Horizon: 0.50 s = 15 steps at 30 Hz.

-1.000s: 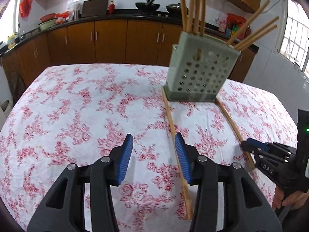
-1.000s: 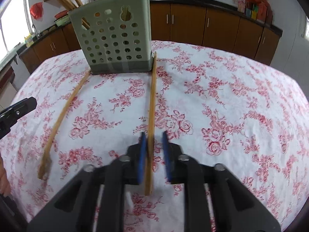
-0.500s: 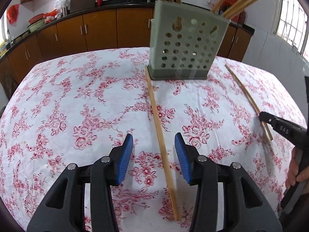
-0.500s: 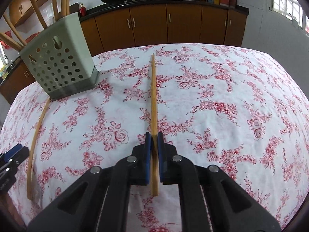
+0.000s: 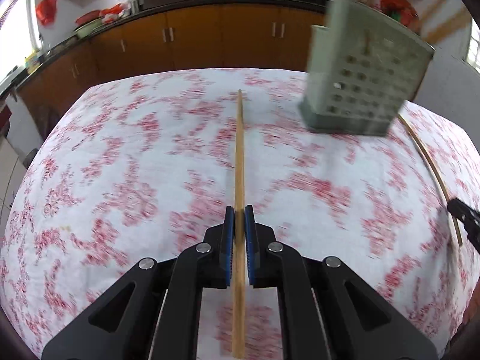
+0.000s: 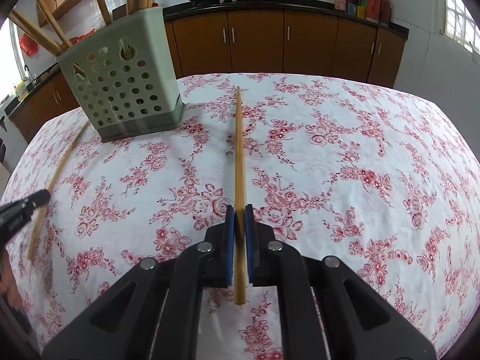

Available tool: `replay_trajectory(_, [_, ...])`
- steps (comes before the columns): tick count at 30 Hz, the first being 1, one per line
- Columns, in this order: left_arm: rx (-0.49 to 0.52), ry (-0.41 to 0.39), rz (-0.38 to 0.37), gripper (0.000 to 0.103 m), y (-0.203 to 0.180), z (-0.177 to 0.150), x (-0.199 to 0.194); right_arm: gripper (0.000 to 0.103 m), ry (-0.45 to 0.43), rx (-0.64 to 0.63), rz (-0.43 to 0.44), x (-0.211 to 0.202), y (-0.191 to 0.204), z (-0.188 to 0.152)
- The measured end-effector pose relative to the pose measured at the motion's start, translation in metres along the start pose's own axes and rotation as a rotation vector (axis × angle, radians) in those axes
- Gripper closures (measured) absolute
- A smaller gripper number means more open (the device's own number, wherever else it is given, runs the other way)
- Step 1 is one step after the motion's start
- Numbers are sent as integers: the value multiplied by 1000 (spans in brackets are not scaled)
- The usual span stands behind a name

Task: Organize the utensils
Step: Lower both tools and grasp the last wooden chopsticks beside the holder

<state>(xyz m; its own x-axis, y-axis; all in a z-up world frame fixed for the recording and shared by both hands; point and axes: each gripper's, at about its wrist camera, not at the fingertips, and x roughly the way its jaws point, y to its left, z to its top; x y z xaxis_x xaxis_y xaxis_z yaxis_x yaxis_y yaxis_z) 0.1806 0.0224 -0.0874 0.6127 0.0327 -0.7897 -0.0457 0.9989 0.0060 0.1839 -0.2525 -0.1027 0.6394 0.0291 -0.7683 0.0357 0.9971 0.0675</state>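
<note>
Your left gripper [image 5: 239, 234] has just closed on a chopstick [image 5: 239, 162], which runs straight ahead between its pads; your right gripper [image 6: 239, 234] is clamped on the other chopstick [image 6: 239, 156] the same way. Gripping near the back end probably leaves the tip free to aim. The holder [image 6: 126, 81] stands ahead-left of the right gripper, ahead-right of the left, on the table [image 6: 360, 165]

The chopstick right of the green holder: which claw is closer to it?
Right. The right gripper is shut on that chopstick near its end. The left gripper is off on the chopstick holder's other side, its jaws just closed on the other chopstick.
</note>
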Motion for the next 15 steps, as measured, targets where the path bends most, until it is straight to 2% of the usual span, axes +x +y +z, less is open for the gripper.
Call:
replay_trajectory(4, [-12, 3, -9, 95, 13, 6, 4, 95, 6, -4, -6, 4, 0, 0])
replay_trajectory(9, [25, -21, 8, 93, 9, 3, 5, 95, 4, -21, -16, 5, 1, 0])
replay_trajectory(15, [9, -20, -14, 91, 13, 2, 5, 95, 4, -17, -12, 6, 1, 0])
